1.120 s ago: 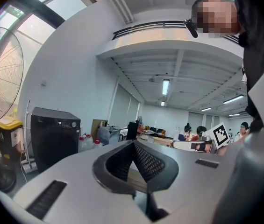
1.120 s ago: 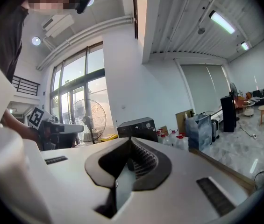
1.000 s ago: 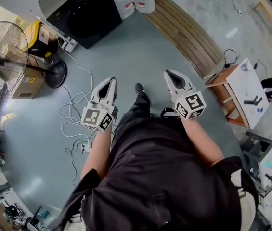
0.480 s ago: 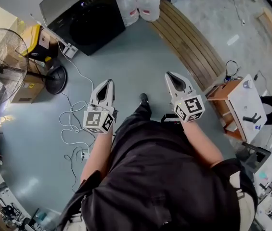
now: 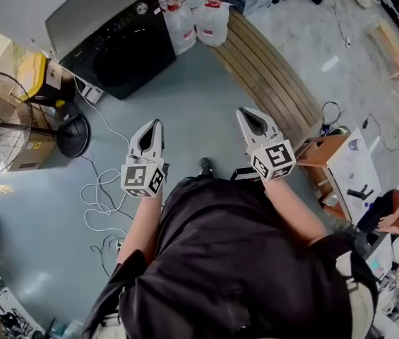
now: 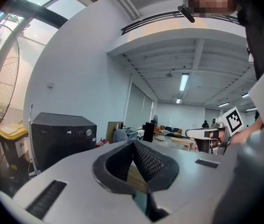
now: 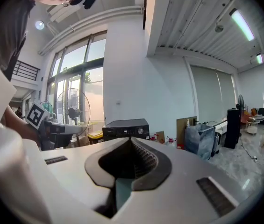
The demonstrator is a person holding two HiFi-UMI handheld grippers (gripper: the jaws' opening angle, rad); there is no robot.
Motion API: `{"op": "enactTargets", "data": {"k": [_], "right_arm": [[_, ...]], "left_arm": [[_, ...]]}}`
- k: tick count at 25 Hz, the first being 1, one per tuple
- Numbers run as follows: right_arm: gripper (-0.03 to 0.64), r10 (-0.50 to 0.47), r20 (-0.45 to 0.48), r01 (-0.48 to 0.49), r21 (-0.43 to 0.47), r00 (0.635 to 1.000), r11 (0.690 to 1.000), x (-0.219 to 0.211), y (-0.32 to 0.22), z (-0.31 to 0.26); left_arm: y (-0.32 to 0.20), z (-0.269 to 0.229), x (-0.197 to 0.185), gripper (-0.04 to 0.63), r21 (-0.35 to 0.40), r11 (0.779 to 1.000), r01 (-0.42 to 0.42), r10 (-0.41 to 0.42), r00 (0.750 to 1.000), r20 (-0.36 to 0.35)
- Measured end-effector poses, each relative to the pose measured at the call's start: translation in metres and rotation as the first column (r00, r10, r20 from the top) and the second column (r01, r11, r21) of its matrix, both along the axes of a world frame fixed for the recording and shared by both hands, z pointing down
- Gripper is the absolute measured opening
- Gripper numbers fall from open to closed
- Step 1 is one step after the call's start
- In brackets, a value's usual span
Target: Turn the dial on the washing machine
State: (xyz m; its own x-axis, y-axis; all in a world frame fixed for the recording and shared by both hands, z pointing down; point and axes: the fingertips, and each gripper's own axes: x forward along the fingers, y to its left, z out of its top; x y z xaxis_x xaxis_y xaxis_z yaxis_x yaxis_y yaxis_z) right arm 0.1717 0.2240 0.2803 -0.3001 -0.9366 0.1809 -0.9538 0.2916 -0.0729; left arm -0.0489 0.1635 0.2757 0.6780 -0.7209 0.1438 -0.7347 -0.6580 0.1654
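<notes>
Task progress: no part of the turn is done; the washing machine (image 5: 114, 41) stands against the wall at the top left of the head view, well apart from both tools; the approach, the grasp and the turn itself are all judged to remain.

The floor (image 5: 185, 97) is a smooth grey-blue surface with a dull sheen; a curved band of wooden slats (image 5: 273, 69) crosses it at the right. The washing machine is a boxy front loader; flat grey top, glossy black front, round dark door. Clear plastic jugs (image 5: 212, 18) with red caps stand just beside its right flank; a thin white cable (image 5: 100, 189) lies in loose loops on the floor.

The left tool (image 5: 155, 124) and the right tool (image 5: 244, 113) are pale grey moulded shells with black ribbed pads; each has its jaws together at the tips with nothing between them; both point toward the machine.

The dial (image 5: 141, 8) is a small round silver knob on the control strip, near the upper right corner of the front; it is untouched.
</notes>
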Motion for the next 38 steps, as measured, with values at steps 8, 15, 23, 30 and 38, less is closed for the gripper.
{"op": "enactTargets", "data": {"k": [8,15,23,30,38], "right_arm": [[0.023,-0.049,-0.010,0.049,0.005,0.999,0.999,-0.003,-0.076,0.004],[0.023,-0.099,0.002,0.099,-0.025,0.995,0.995,0.008,-0.143,0.024],[0.023,-0.233,-0.007,0.233,-0.028,0.972,0.972,0.025,-0.260,0.033],[0.023,-0.373,0.021,0.374,-0.052,0.928,0.926,0.021,-0.368,0.033],[0.025,-0.552,0.075,0.554,-0.010,0.830,0.832,-0.003,-0.452,0.040]], "left_arm": [[-0.074,0.002,0.002,0.015,0.007,1.000,0.028,-0.028,0.999,-0.018],[-0.133,0.018,0.011,0.015,-0.020,0.998,0.053,-0.053,0.998,-0.022],[-0.231,0.020,0.035,0.015,-0.043,0.986,0.159,-0.160,0.987,-0.026],[-0.313,0.019,0.040,0.015,-0.057,0.958,0.283,-0.284,0.959,-0.012],[-0.368,0.036,0.034,0.015,-0.064,0.913,0.404,-0.406,0.914,-0.014]]}}
